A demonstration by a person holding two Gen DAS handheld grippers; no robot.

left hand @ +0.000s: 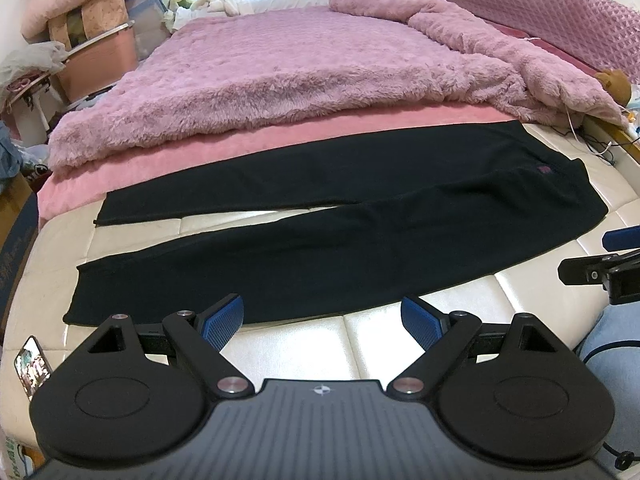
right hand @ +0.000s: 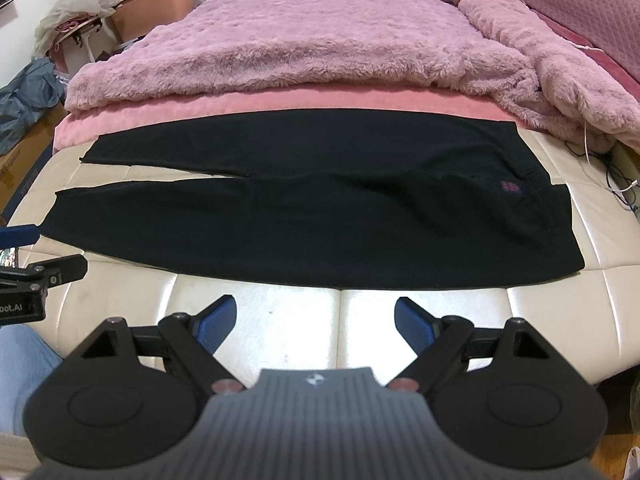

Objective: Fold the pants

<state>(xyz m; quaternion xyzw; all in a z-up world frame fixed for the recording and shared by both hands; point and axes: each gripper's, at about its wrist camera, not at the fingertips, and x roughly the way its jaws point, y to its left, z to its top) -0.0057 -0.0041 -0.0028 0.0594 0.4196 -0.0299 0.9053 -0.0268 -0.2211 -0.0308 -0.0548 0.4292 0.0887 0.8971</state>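
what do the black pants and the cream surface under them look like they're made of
Black pants: probably a soft knit or fleece; matte, no sheen, lying limp and flat. Cream surface: looks like leather or faux leather; glossy, with bright reflections and padded panels split by seams. Which of the two cannot be told.

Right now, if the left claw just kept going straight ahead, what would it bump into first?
Probably the black pants: the open left claw points at the near leg's edge, with only bare cream mattress between. Depth is hard to judge.
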